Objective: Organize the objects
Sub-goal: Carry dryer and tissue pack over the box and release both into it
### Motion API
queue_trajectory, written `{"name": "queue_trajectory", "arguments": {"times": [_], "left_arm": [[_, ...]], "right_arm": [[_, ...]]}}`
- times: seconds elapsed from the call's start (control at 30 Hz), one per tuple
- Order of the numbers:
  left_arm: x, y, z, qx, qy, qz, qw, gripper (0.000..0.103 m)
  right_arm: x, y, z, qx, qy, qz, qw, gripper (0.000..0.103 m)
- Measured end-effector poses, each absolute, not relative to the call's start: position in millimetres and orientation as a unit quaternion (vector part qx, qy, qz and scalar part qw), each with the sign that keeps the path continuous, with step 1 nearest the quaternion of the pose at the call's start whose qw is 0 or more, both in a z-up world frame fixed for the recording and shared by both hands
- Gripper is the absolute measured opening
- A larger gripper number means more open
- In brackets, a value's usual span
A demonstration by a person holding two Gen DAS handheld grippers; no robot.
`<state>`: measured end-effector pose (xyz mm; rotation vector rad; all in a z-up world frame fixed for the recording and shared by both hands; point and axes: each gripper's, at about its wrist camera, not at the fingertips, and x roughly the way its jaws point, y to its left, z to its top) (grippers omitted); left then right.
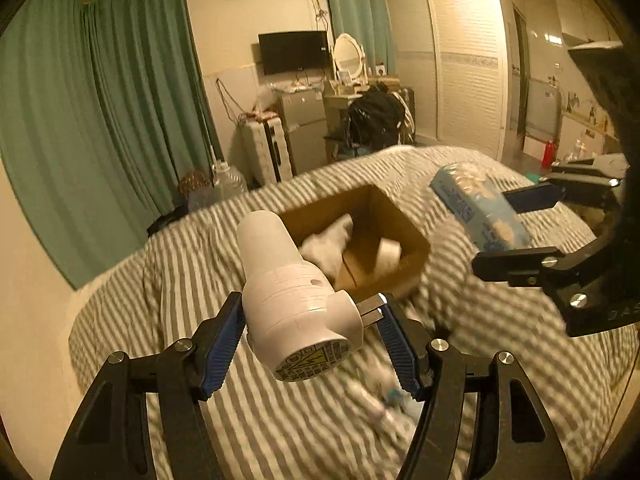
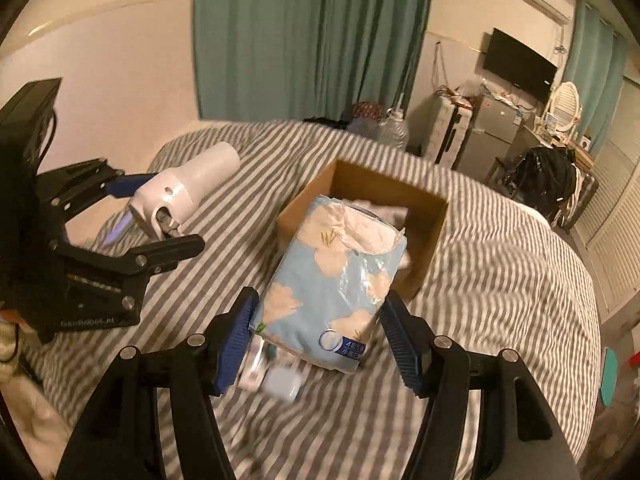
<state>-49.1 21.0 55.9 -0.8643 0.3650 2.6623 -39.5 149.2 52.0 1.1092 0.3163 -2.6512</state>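
While the left wrist view looks over a grey-striped duvet (image 1: 280, 420), the left gripper (image 1: 310, 320) is clamped on a smooth white hair dryer (image 1: 288, 292), held near the open cardboard box (image 1: 404, 236).

Right wrist view: right gripper (image 2: 320, 324) squeezes a glossy blue tissue pack (image 2: 336, 280) just before the box.

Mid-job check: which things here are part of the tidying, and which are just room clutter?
In play:
white plastic hair dryer, in left tool
blue floral tissue pack, in right tool
open brown cardboard box

Lying about:
wall-mounted black television
clear water jug
green curtains
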Motion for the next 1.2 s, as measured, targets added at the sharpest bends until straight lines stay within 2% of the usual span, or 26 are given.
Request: {"name": "queue_trajectory", "arguments": {"times": [0.23, 0.4, 0.6, 0.73, 1.13, 1.2], "left_arm": [[-133.6, 37.8, 73.7, -0.274, 0.112, 0.944, 0.145, 0.068], [-192.5, 51.6, 54.2, -0.291, 0.089, 0.941, 0.151, 0.068], [-242.3, 76.9, -24.2, -0.364, 0.116, 0.908, 0.171, 0.068], [-247.1, 85.3, -56.1, -0.381, 0.128, 0.895, 0.191, 0.068], [-260.8, 88.5, -85.7, -0.409, 0.135, 0.88, 0.202, 0.07], [-257.4, 88.2, -81.8, -0.404, 0.135, 0.881, 0.204, 0.079]], "right_arm": [[-137.3, 181.8, 74.3, 0.362, 0.075, -0.924, 0.094, 0.063], [-205.0, 206.5, 76.3, 0.352, 0.028, -0.932, 0.08, 0.063], [-264.4, 216.9, 23.0, 0.41, 0.014, -0.908, 0.085, 0.063], [-285.2, 229.9, -24.5, 0.46, -0.009, -0.883, 0.093, 0.063], [-296.6, 230.2, -75.0, 0.489, 0.016, -0.867, 0.092, 0.064], [-294.1, 227.9, -74.1, 0.485, 0.017, -0.87, 0.091, 0.066]]}}
